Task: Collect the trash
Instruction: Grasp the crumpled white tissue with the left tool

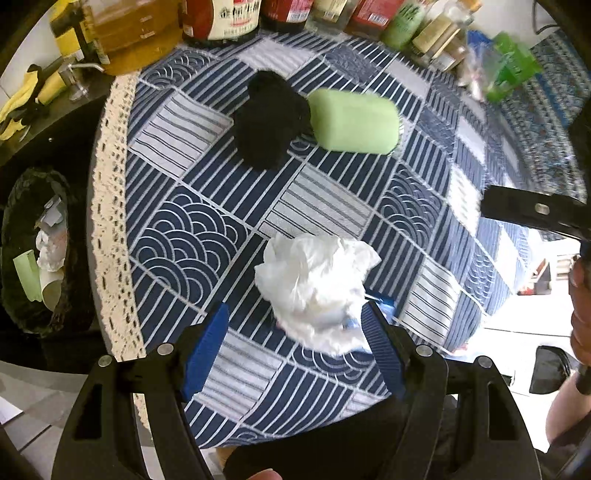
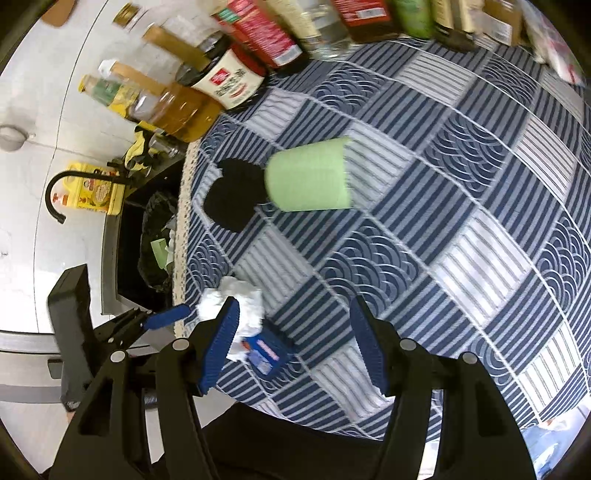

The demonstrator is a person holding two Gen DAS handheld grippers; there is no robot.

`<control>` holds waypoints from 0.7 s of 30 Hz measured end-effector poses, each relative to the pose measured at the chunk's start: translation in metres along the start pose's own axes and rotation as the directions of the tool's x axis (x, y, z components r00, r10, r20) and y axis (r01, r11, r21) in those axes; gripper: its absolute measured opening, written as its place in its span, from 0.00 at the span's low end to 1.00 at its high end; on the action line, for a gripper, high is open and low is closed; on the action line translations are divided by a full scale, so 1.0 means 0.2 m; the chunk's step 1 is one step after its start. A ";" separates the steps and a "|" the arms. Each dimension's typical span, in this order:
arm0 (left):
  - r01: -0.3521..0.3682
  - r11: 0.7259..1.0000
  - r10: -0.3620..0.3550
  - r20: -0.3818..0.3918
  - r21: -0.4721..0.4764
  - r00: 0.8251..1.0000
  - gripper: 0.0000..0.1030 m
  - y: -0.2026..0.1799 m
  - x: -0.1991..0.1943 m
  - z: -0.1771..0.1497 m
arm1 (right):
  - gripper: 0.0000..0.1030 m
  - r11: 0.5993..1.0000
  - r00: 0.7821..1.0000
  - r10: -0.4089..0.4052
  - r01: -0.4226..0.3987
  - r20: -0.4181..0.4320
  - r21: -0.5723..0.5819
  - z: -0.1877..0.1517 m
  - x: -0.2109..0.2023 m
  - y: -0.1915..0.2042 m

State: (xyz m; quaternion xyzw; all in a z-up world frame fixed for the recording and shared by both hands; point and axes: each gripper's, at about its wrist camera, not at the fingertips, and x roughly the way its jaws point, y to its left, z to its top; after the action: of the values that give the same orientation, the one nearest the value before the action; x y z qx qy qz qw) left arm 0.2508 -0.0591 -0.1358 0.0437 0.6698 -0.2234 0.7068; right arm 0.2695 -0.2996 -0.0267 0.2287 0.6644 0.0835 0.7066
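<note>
Lying between left gripper (image 1: 295, 325) fingers (spread): tissue wad (image 1: 314, 284).

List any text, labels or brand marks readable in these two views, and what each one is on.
None can be read with confidence.
Dark bottle, white label: large Chinese characters, too blurred to quote.
Red-labelled bottles: print blurred.
White jar label: red logo and dark characters, unreadable.
Yellow box: round logo, text too small.
Blue packet under the tissue: white print, blurred.
Green block: no text visible.

Bottle labels (image 1: 231, 14) carry Chinese characters, too blurred to read; nothing else legible
</note>
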 end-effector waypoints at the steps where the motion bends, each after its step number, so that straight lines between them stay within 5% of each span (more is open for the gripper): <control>1: -0.003 1.000 0.003 -0.005 -0.004 1.000 0.70 0.00 0.02 0.01 | 0.60 1.000 1.000 -0.003 0.003 0.001 0.008 0.00 0.00 -0.03; 5: -0.029 0.999 0.029 -0.016 -0.014 0.999 0.66 -0.02 0.06 0.05 | 0.60 1.000 1.000 -0.003 0.003 -0.008 0.030 -0.03 0.01 -0.13; 7: -0.039 0.999 0.039 -0.019 -0.009 0.999 0.50 -0.03 0.07 0.06 | 0.60 0.999 1.000 0.007 -0.007 -0.013 0.037 -0.04 0.01 -0.16; 12: -0.043 0.999 0.043 -0.012 -0.016 0.999 0.38 -0.03 0.06 0.07 | 0.60 0.999 1.000 0.020 -0.019 -0.022 0.034 -0.04 0.02 -0.20; 21: -0.019 0.997 0.022 0.037 -0.071 0.999 0.35 0.03 -0.04 0.05 | 0.60 1.000 0.998 0.013 -0.014 -0.063 -0.022 -0.02 0.07 -0.14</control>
State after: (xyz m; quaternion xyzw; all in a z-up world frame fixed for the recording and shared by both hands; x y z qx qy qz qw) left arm 0.2625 -0.0557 -0.1279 0.0214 0.6634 -0.1932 0.7226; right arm 0.2610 -0.3165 -0.0518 0.2226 0.6836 0.1027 0.6875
